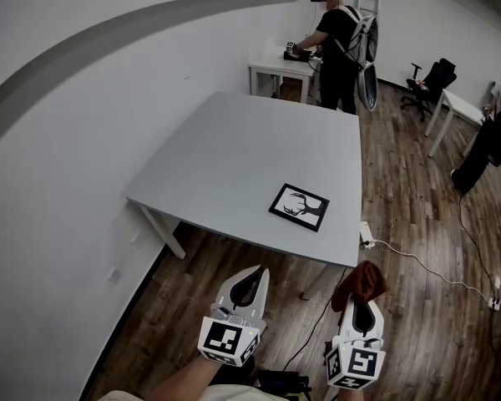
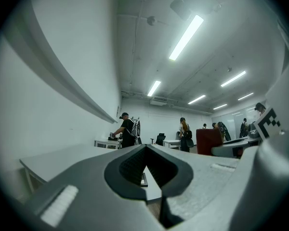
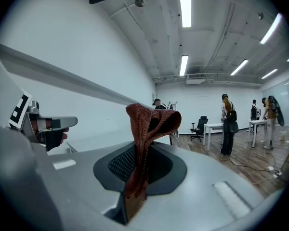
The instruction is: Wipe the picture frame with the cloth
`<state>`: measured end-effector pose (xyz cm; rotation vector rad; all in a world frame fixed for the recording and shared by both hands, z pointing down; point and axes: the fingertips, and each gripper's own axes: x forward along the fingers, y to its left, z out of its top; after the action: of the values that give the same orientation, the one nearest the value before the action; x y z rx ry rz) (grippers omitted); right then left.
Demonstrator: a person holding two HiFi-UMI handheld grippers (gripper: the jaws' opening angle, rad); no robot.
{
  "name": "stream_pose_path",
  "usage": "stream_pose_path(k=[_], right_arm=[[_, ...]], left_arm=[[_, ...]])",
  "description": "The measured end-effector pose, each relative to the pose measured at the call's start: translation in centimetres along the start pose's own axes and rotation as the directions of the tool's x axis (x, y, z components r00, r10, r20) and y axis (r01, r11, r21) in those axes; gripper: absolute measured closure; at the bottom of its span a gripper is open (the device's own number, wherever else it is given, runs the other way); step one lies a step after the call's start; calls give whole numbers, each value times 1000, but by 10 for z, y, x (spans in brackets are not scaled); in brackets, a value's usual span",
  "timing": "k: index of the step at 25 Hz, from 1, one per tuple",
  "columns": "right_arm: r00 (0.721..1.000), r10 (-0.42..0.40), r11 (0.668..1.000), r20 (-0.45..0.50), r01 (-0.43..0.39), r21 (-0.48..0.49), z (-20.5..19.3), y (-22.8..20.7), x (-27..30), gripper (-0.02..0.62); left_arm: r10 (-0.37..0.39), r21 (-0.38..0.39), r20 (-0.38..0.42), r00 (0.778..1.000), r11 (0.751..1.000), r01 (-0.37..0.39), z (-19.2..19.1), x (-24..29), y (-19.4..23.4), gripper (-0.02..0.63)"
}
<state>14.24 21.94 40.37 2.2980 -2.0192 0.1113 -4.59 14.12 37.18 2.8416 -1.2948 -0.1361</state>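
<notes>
- The left gripper, low in the head view and left of centre, has its jaws closed on nothing. Its own view shows the tips meeting.
- The right gripper, at the bottom right of centre, is clamped on the reddish-brown cloth. The cloth stands up from the jaws in a folded bunch, and its lower end is lost between the pads.
- The picture frame lies flat on the grey table near the table's near right corner, well apart from both grippers. The dark design inside its black border is too small to make out.
- In the left gripper view only a sliver of the frame shows through the jaw opening.
- The bottom edge of the head view cuts off the hands holding the grippers.
</notes>
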Motion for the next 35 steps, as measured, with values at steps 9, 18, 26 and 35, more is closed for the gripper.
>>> stream_pose_path(k=[9, 18, 26, 35], right_arm=[[1000, 16, 1000, -25, -17, -20, -2, 20, 44, 534], [999, -5, 999, -32, 4, -34, 8, 40, 86, 534], [998, -56, 998, -34, 55, -40, 18, 50, 114, 534], [995, -96, 995, -40, 95, -28, 15, 58, 134, 534]], left_arm=[[14, -23, -4, 1000, 1000, -14, -9, 23, 37, 606], [-11, -48, -3, 1000, 999, 11, -9, 55, 77, 606], [-62, -64, 5, 998, 996, 63, -2, 85, 102, 606], [-96, -57, 3, 995, 994, 96, -6, 106, 124, 606]])
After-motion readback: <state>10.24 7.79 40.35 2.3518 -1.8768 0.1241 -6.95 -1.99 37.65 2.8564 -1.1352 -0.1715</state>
